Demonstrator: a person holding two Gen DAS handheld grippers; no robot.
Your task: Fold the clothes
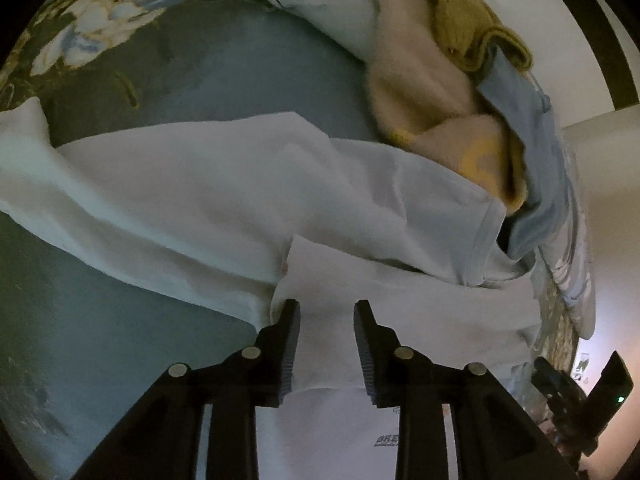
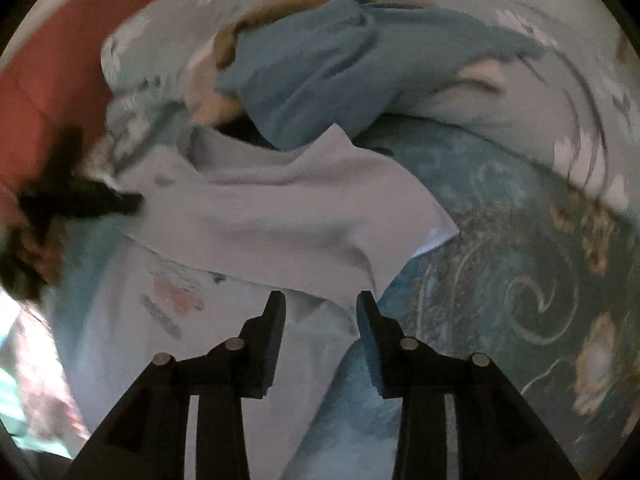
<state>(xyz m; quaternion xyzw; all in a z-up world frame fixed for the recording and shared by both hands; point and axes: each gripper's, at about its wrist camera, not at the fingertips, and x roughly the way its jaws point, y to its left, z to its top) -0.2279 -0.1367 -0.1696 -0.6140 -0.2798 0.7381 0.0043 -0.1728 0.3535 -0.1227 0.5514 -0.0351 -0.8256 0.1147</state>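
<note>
A white T-shirt [image 1: 208, 184] lies spread and partly folded on a blue floral bedspread [image 1: 240, 64]. My left gripper [image 1: 327, 308] is open, its fingers straddling a folded edge of the shirt near the collar. In the right wrist view the same white shirt [image 2: 280, 208] shows a sleeve folded over the body, with a small pink print lower left. My right gripper [image 2: 321, 300] is open, its fingers either side of the shirt's edge just above the bed. The right gripper [image 1: 576, 396] also shows at the lower right of the left wrist view.
A pile of other clothes sits beyond the shirt: a beige and yellow fuzzy garment [image 1: 432, 96], an olive knit [image 1: 472, 32] and a light blue garment [image 2: 320, 76]. The bedspread [image 2: 520, 280] extends to the right. A red-brown floor [image 2: 36, 80] lies at the far left.
</note>
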